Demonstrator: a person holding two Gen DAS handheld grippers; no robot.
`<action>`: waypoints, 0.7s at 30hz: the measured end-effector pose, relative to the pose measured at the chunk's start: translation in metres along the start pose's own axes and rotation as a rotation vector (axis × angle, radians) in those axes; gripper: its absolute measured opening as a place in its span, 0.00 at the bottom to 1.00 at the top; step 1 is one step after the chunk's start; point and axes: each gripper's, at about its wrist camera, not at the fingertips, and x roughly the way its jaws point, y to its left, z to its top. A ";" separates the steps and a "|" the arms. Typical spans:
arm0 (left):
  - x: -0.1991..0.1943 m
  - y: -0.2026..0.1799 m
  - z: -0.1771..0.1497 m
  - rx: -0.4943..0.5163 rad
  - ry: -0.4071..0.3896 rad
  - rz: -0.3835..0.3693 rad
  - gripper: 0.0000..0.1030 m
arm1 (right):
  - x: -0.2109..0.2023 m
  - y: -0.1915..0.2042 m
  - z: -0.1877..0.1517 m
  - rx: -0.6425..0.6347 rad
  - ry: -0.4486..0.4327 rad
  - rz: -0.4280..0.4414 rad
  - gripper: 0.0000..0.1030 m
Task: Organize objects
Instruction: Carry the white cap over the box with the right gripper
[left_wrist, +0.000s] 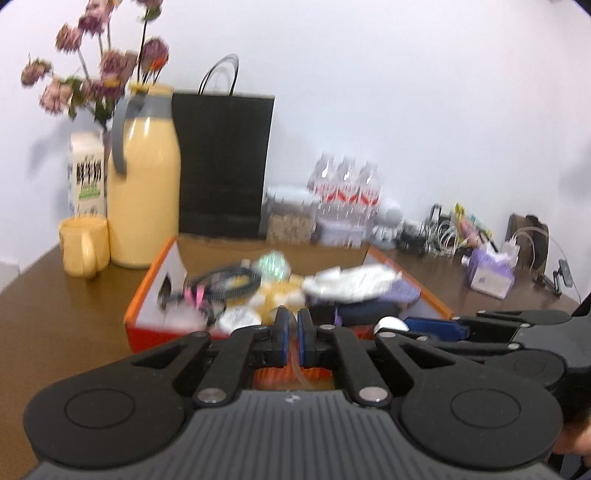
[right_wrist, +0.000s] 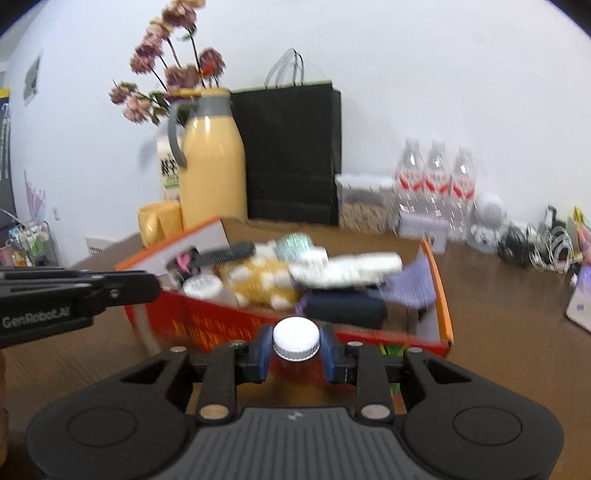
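1. While the left gripper (left_wrist: 294, 325) hangs at the near edge of the orange box (left_wrist: 147, 295), its blue pads pinch a thin clear tube (left_wrist: 297, 369).
2. From the right wrist, the right gripper (right_wrist: 296, 341) clamps a white-capped bottle (right_wrist: 296, 338); it seems mid-carry, needing a free spot in the box.
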 end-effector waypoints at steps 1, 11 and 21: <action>0.000 -0.002 0.006 0.005 -0.016 0.000 0.05 | -0.001 0.001 0.006 -0.005 -0.013 0.002 0.26; 0.031 -0.007 0.062 0.004 -0.119 0.032 0.06 | 0.017 0.003 0.061 -0.028 -0.105 0.001 0.26; 0.085 0.012 0.067 -0.047 -0.050 0.089 0.06 | 0.071 -0.010 0.085 0.004 -0.077 -0.045 0.26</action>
